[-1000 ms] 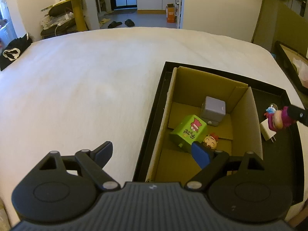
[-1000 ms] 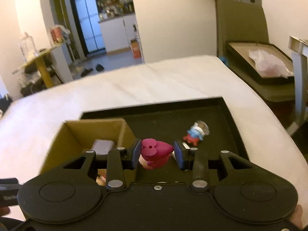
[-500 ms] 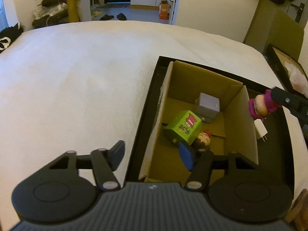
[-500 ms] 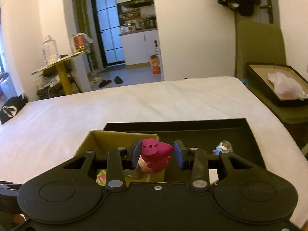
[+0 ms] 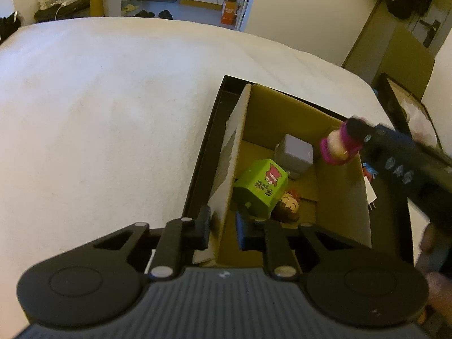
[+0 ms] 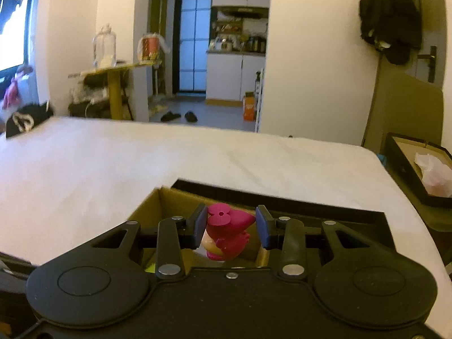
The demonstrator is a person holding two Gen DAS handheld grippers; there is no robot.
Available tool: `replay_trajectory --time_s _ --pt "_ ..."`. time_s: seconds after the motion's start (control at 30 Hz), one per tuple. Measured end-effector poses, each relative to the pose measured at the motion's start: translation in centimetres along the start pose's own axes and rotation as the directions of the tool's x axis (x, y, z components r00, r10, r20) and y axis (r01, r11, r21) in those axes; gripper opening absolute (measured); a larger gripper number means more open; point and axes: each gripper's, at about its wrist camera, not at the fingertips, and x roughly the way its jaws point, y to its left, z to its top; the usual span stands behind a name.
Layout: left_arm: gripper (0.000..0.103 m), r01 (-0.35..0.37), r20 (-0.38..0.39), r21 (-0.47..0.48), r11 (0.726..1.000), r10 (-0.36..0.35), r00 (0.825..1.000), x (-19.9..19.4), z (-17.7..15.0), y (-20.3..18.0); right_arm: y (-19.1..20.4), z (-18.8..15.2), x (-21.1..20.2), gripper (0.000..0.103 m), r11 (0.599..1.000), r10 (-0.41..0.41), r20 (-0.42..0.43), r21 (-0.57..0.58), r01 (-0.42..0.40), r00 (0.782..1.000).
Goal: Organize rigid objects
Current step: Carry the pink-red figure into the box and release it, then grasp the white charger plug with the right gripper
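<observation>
An open cardboard box (image 5: 339,197) sits in a black tray (image 5: 209,141) on the white bed. Inside lie a green carton (image 5: 260,189), a grey cube (image 5: 295,155) and a small doll head (image 5: 288,207). My left gripper (image 5: 223,227) straddles the box's near left wall, and its jaws are closing on that wall. My right gripper (image 6: 230,227) is shut on a pink toy figure (image 6: 226,234). In the left wrist view the pink toy figure (image 5: 339,149) hangs above the box's right side.
A white plug (image 5: 371,197) and a small blue and red figurine (image 5: 368,169) lie in the tray right of the box. Another dark tray holding crumpled white paper (image 6: 432,175) stands off the bed to the right. The white bed (image 5: 113,113) stretches left.
The left jaws went from wide open to nearly closed around the box's left wall. The right gripper carried the pink figure left, from over the tray to above the box.
</observation>
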Motion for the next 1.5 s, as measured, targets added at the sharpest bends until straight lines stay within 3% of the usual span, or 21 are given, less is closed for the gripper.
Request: replay_trajectory --time_s 0.23,0.57,0.87,1.33,1.5 --pt "0.016 0.031 -0.003 -0.02 0.999 -0.031 1.0 0.4 0.2 0.7 1.0 -0.7 1.8 0.038 0.995 -0.071 -0.063 -0.079 0.066 0.995" --pt "0.016 0.034 -0.001 -0.024 0.999 -0.034 0.999 0.4 0.2 0.8 1.3 -1.0 1.5 0.058 0.994 -0.088 -0.074 -0.071 0.083 0.993" --pt "0.016 0.004 0.004 -0.014 1.0 -0.004 1.0 0.1 0.2 0.3 -0.9 -0.9 0.6 0.066 0.994 -0.074 -0.089 0.069 0.081 0.993" --pt "0.017 -0.084 0.024 0.005 0.996 0.084 0.996 -0.6 0.4 -1.0 -5.4 -1.6 0.0 0.067 0.966 -0.034 -0.131 0.251 0.066 0.991" --pt "0.024 -0.13 0.064 0.028 0.991 0.128 0.99 -1.1 0.4 -1.9 -7.1 -2.5 0.5 0.068 0.948 -0.032 -0.163 0.307 0.082 0.986"
